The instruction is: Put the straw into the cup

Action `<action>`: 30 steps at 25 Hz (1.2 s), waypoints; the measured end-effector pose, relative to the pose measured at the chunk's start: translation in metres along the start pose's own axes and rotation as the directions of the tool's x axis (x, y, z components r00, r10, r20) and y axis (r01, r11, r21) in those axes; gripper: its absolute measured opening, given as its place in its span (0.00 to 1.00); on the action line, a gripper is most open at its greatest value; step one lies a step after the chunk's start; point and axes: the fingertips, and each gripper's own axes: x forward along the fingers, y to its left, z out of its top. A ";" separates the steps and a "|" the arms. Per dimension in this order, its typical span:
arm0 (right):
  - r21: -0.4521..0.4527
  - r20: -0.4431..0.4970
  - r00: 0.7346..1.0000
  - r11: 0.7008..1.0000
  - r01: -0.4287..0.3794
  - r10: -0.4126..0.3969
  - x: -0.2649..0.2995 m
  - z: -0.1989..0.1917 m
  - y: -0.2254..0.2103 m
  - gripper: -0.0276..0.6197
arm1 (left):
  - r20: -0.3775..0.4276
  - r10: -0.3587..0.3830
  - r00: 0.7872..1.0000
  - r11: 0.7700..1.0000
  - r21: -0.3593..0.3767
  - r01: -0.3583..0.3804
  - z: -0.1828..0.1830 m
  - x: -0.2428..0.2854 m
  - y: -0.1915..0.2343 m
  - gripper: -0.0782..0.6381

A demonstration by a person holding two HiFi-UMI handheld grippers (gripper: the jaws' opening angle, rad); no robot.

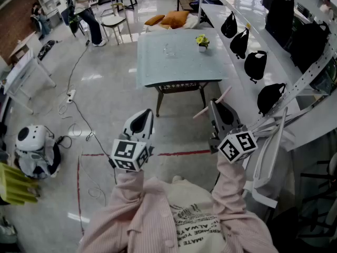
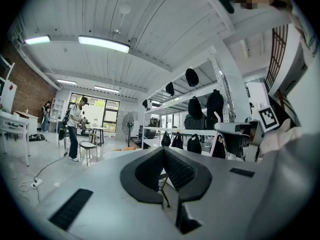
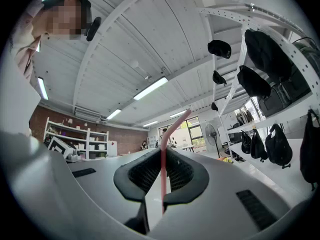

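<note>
- As seen from the head view, stands near the middle of the pale table (image 1: pixel 158 73): a clear cup (image 1: pixel 169 50), upright, with nothing visible inside.
- Just right of that cup, near the table's far edge: a small white pot (image 1: pixel 202 48) holding a yellow-green plant (image 1: pixel 201 38).
- Along the white shelves (image 1: pixel 231 83) at right: black bags (image 1: pixel 255 65), closed, contents hidden.
- Readable print: "ALWAYS" on the pale shirt (image 1: pixel 195 215), upside down from this angle; other lines too small to read. Black-and-white square markers on both gripper cubes, no letters.
- Pink straw (image 1: pixel 224 95) clamped between the pads of the right gripper (image 1: pixel 213 105), held in the air well apart from the cup and nearer the person than the table.
- Seen from the right gripper view: long axis of the straw (image 3: pixel 163 134) upright through the right gripper (image 3: pixel 161 156), top end bent over toward the right.
- Seen from the head view: slants from lower left to upper right, crosswise to the jaws.
- Left gripper (image 1: pixel 149 112) level beside it, tips together, nothing between them; same in the left gripper view (image 2: pixel 163 151).
</note>
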 end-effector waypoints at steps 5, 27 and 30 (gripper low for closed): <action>-0.015 -0.008 1.000 1.000 -0.011 0.011 0.004 -0.001 -0.001 0.08 | 0.004 0.007 1.000 1.000 -0.006 -0.007 0.000 0.003 0.002 0.11; 0.084 0.012 0.999 0.995 -0.047 0.046 0.022 -0.018 -0.015 0.08 | -0.035 0.076 0.997 0.997 -0.032 -0.077 -0.022 0.001 0.013 0.11; 0.091 0.007 0.999 0.995 -0.038 0.038 0.031 -0.024 -0.023 0.08 | -0.043 0.077 0.996 0.996 -0.035 -0.079 -0.025 0.010 0.020 0.11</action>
